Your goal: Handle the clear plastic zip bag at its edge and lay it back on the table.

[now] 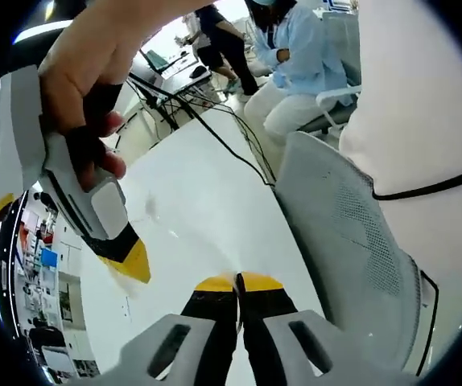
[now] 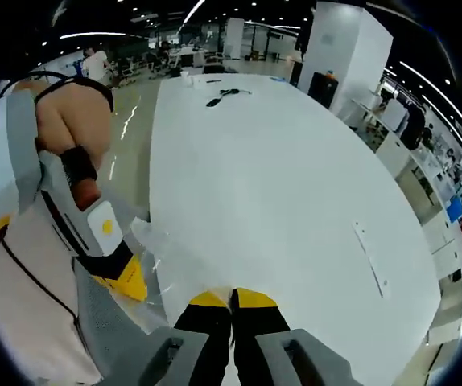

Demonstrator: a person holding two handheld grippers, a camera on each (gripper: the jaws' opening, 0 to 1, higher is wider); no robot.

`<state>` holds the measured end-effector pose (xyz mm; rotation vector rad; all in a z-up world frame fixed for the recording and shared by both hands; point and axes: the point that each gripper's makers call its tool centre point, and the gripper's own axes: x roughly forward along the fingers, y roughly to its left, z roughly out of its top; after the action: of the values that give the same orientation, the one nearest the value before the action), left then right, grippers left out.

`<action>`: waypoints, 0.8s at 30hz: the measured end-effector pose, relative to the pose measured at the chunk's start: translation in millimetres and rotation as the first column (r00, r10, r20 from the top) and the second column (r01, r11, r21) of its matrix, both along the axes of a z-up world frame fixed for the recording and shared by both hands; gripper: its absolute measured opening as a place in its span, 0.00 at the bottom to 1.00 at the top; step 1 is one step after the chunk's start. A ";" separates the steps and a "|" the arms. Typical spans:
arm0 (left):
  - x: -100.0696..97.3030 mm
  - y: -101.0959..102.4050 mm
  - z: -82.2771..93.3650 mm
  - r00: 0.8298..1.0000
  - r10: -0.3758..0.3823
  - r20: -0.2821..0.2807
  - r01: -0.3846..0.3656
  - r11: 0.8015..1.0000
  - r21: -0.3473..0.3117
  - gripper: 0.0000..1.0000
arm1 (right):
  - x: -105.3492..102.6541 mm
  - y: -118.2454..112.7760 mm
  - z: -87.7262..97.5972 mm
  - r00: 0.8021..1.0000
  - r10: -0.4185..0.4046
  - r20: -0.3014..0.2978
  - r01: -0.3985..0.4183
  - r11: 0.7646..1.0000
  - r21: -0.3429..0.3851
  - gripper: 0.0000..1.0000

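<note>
Long white table (image 2: 279,185), grey mesh chair (image 1: 344,233), open office under ceiling strip lights (image 2: 86,34).

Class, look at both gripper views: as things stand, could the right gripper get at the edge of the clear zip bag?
Probably yes: it seems to be there already. The right gripper has its jaws shut with the clear zip bag running to its tips, the left gripper beside it.

i count two grippers, my left (image 1: 237,283) and my right (image 2: 231,299), jaws together on both. one clear bag (image 2: 162,253). one white table (image 2: 279,185). one grey mesh chair (image 1: 344,241). one black cable (image 2: 227,96) at the table's far end. two people (image 1: 291,48) in the background.
</note>
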<state>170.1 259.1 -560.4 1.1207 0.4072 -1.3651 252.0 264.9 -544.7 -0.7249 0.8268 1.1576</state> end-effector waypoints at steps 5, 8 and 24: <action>11.1 0.6 8.1 0.999 0.047 0.010 -0.046 0.998 -0.041 0.00 | -0.1 0.8 1.5 1.000 0.015 0.019 -0.015 1.000 -0.007 0.00; 16.7 1.2 11.9 0.997 0.069 0.022 -0.068 0.996 -0.058 0.00 | -0.9 1.7 2.4 0.999 0.026 0.031 -0.026 1.000 -0.012 0.00; 35.9 3.4 37.8 0.980 0.196 -0.046 -0.201 0.957 -0.209 0.07 | 4.6 -0.5 5.6 0.990 0.090 0.106 -0.084 0.995 -0.059 0.00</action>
<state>205.9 262.5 -522.6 0.8637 0.3715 -1.2150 256.6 264.4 -539.1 -0.8684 0.7433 1.1661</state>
